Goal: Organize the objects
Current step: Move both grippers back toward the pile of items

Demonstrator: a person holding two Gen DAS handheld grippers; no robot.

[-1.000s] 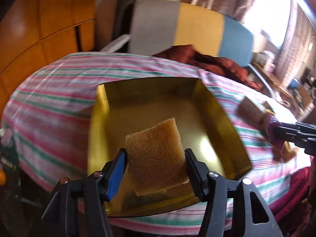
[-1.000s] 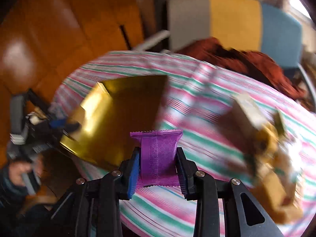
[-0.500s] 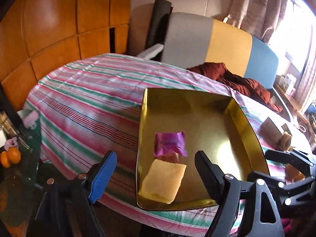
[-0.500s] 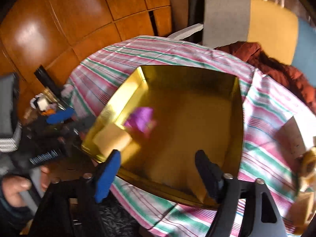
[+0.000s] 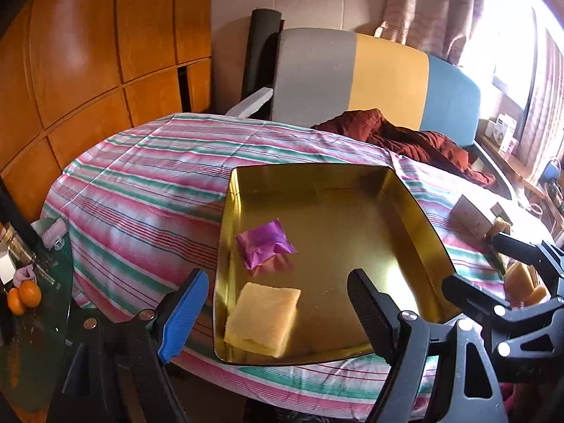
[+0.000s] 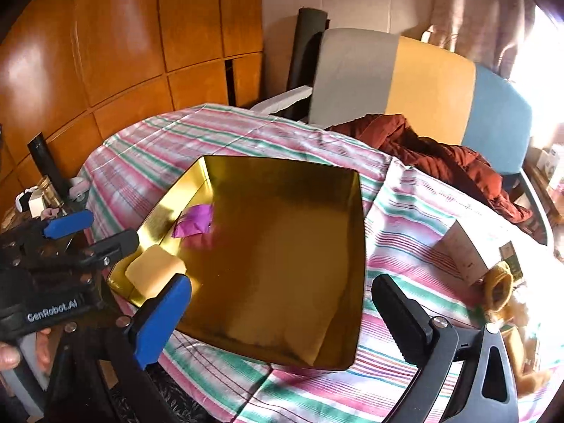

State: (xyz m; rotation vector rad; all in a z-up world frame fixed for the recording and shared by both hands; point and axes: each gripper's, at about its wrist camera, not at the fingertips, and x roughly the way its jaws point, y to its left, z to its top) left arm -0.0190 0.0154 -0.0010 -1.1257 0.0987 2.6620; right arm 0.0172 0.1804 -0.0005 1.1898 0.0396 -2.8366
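A shiny gold tray (image 5: 352, 218) (image 6: 282, 246) lies on the striped tablecloth (image 5: 148, 190). A yellow sponge (image 5: 262, 317) (image 6: 155, 271) lies flat in its near left corner. Just beyond it, also inside the tray, lies a purple foil packet (image 5: 264, 243) (image 6: 195, 220). My left gripper (image 5: 277, 274) (image 6: 112, 227) hangs open above the tray's near edge, nothing between its fingers. My right gripper (image 6: 282, 281) (image 5: 469, 260) is over the tray's near right side; its jaws are opening wide and hold nothing.
A white box (image 6: 465, 246) (image 5: 472, 215) and tan plush items (image 6: 500, 289) sit on the cloth right of the tray. A rust-red garment (image 5: 405, 137) lies on the grey, yellow and blue seat behind. Oranges (image 5: 23, 296) sit low at the left.
The left gripper let go of the sponge, which now lies in the tray, and drew back. The right gripper swung over the tray, dropped the purple packet in and opened wide.
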